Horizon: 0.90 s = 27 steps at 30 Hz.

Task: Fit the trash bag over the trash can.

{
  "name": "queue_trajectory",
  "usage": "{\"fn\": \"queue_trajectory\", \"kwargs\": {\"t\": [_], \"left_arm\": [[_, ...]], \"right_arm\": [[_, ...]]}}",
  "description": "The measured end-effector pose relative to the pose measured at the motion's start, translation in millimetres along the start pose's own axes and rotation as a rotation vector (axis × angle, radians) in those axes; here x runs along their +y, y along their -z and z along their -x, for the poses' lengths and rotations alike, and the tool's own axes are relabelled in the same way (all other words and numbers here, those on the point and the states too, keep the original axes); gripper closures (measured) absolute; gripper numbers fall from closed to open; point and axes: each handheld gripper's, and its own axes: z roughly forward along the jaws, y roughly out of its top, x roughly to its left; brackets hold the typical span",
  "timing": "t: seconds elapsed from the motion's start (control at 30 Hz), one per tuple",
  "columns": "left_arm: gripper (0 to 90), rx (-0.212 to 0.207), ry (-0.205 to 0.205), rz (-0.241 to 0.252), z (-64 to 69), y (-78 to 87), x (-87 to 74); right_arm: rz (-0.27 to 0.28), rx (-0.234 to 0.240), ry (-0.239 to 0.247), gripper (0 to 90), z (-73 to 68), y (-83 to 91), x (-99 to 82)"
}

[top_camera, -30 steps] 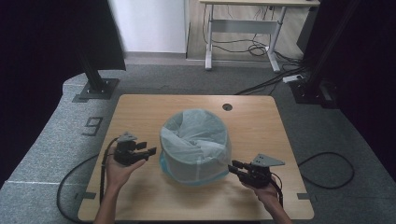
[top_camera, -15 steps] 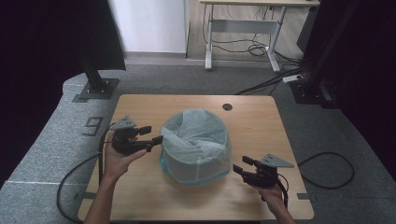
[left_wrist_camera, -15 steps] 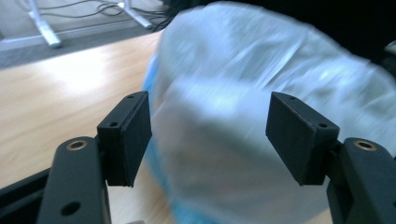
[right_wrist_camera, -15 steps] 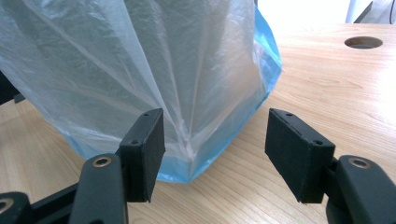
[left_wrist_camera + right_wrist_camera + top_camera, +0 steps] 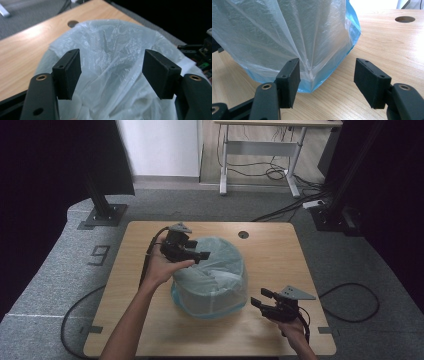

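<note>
The bin [image 5: 210, 279], a round tub lined with a thin pale bag, stands near the middle of the counter [image 5: 280, 255], a little toward the near edge. From the high view, the left tongs [image 5: 200, 255] hang over its rim on the far-left side, pointing across the opening, while the right tongs [image 5: 261, 299] sit low beside the bin's near-right foot, close to the counter's near-right corner. The left hand looks the nearer one to the bag's loose top.

In the left gripper view, the jaws stand wide apart with nothing between them, and the crumpled liner [image 5: 112, 62] lies straight ahead and below, sagging into the bin. I'd judge the coming move turns on dropping forward and down onto that plastic.

In the right gripper view, those tongs gape too, empty, just off the wood. The blue lower edge of the bag [image 5: 329, 75] bulges ahead and to the left, one jaw close against it, though I cannot tell whether it touches.
</note>
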Motion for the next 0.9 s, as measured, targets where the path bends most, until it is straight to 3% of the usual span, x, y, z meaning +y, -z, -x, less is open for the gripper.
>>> {"fn": "queue_trajectory", "kwargs": {"t": [0.13,0.27,0.4,0.57,0.7,0.9], "left_arm": [[30.7,0.001,0.012,-0.047,-1.1,-13.4,8.1],[28.7,-0.038,0.022,-0.064,3.1,-20.3,16.7],[27.2,-0.008,0.003,-0.123,10.4,-30.9,23.7],[27.3,0.015,0.017,-0.182,10.7,-48.0,29.1],[27.7,0.035,0.020,-0.269,10.3,-63.5,29.3],[28.4,0.035,0.022,-0.334,9.4,-78.1,27.1]], "right_arm": [[-0.005,0.000,-0.003,37.0,0.6,-0.4,-0.1],[-0.005,0.008,-0.002,37.0,0.2,-0.7,-0.3],[-0.009,0.010,-0.004,37.0,0.4,-1.4,-0.9],[-0.013,0.009,-0.001,37.0,0.1,-1.5,-1.4],[-0.014,0.007,-0.004,37.0,1.2,-0.6,-1.3],[-0.020,0.004,-0.010,37.0,2.7,-0.3,-1.5]]}}
